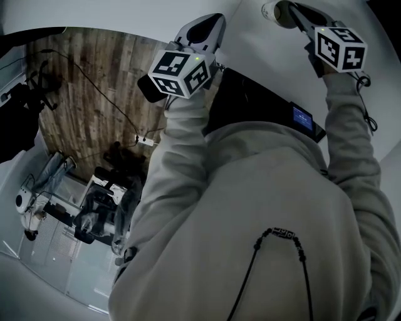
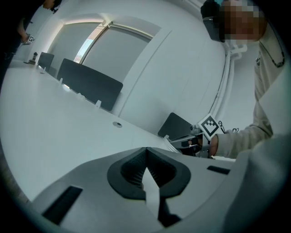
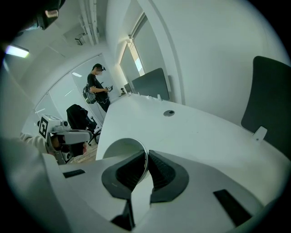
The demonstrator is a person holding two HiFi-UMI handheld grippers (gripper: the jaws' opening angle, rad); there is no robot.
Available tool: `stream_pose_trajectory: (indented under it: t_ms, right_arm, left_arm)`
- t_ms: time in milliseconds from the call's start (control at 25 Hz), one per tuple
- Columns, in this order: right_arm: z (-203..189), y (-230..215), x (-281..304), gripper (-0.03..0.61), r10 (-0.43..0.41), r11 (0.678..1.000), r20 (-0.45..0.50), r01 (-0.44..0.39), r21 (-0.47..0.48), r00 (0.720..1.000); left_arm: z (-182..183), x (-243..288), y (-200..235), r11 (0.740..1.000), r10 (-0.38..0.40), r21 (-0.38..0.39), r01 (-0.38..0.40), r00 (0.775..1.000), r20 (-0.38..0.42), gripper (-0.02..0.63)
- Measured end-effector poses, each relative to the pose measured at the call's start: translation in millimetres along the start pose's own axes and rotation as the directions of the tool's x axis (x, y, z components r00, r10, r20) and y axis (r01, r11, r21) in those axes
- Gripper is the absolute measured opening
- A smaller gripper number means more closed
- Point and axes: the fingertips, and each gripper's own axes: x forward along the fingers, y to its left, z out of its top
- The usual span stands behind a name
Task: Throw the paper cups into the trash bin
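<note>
Head view: I'm looking down past my own grey sleeves. The left claw reaches over the near edge of the white tabletop. The right claw is further along at the top of the frame, its tip at a paper cup. The cup is at the very edge of the picture, over the tabletop. No trash bin shows here, only the wooden floor and some dark gear on it.

Left gripper view: the claw's pads are pressed together with nothing between them, so this one carries nothing. The long tabletop stretches ahead with dark divider panels along it. Off to the right I see the right claw with its marker cube.

Right gripper view: the claw is clamped on the paper cup's wall, one pad inside the rim and one outside, with the open mouth bulging to the left. I can't tell whether the cup's base rests on the tabletop. A person stands far back by the window.

I judge the grasp made. Next comes lifting the cup clear and carrying it to the bin, which I must find first, since no view shows it.

No readable writing anywhere; only the black-and-white square markers.
</note>
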Motion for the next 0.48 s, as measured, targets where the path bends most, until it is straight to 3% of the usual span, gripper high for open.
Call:
stream_pose_trajectory:
  t_ms: [240,480]
  right_arm:
    - [6,8,-20,0.044,-0.008,1.0,0.047,0.008,-0.016,0.999]
    - [62,30,-53,0.044,-0.025,0.999,0.123,0.03,-0.041,0.992]
  left_arm:
    - [13,-13,-17,0.999,-0.015,0.053,0.013,0.999,0.034,0.002]
    - [70,-36,-31,0.994,-0.033,0.108,0.024,0.996,0.086,0.002]
